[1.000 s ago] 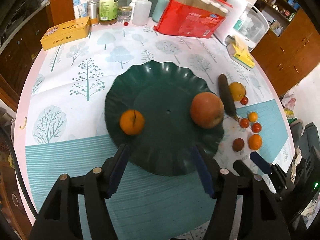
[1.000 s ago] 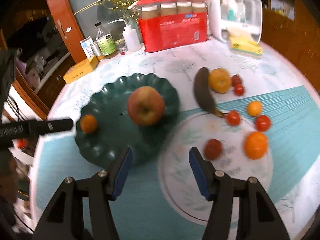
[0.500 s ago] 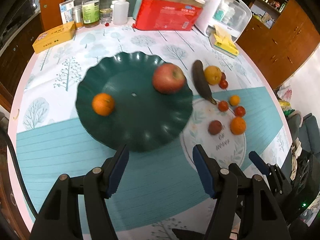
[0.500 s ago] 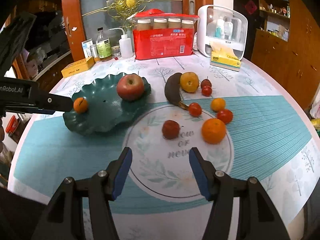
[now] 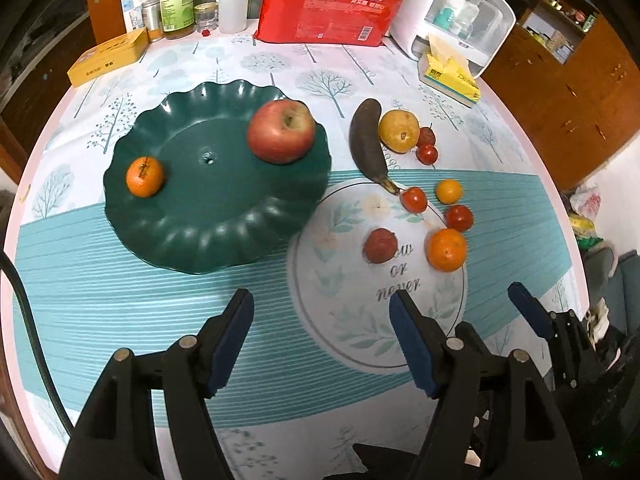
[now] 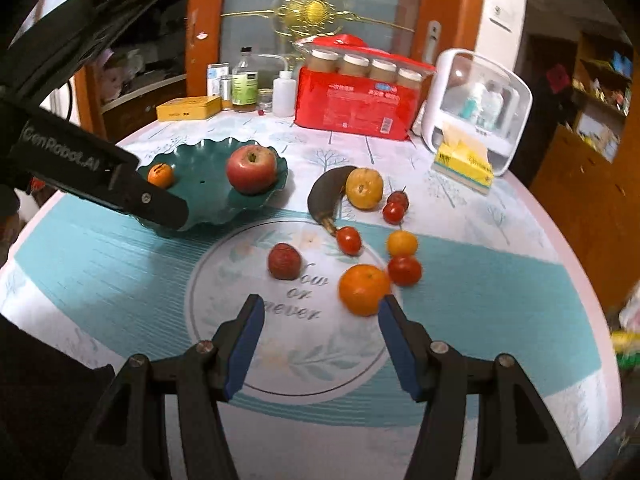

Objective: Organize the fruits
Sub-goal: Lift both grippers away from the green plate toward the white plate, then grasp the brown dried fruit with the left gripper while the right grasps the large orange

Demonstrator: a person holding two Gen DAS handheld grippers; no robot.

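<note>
**Fruit on the counter, tongs wide and empty**

Round counter (image 5: 120, 288) with a blue and white tree-print cloth. On it, toward the left, a big dark green wavy-edged plastic plate (image 5: 208, 236). On the plate: a large red apple (image 5: 281, 131) near the right rim, and a small orange tangerine (image 5: 145, 176) near the left rim.

Right of the plate, loose on the cloth: a dark brown overripe banana (image 5: 366, 140), touching a yellow pear (image 5: 399, 130). Nearer the tongs, a bigger orange tangerine (image 5: 446, 249) and a dull red wrinkled fruit (image 5: 380, 245). Between these, small red tomatoes (image 5: 414, 199) and a tiny orange one (image 5: 449, 191).

Left tongs (image 5: 322, 340) open, just opened a bit more, nothing between. Right tongs (image 6: 320, 344) open too, empty, one blue pad (image 6: 394, 344) just beside the bigger tangerine.
</note>
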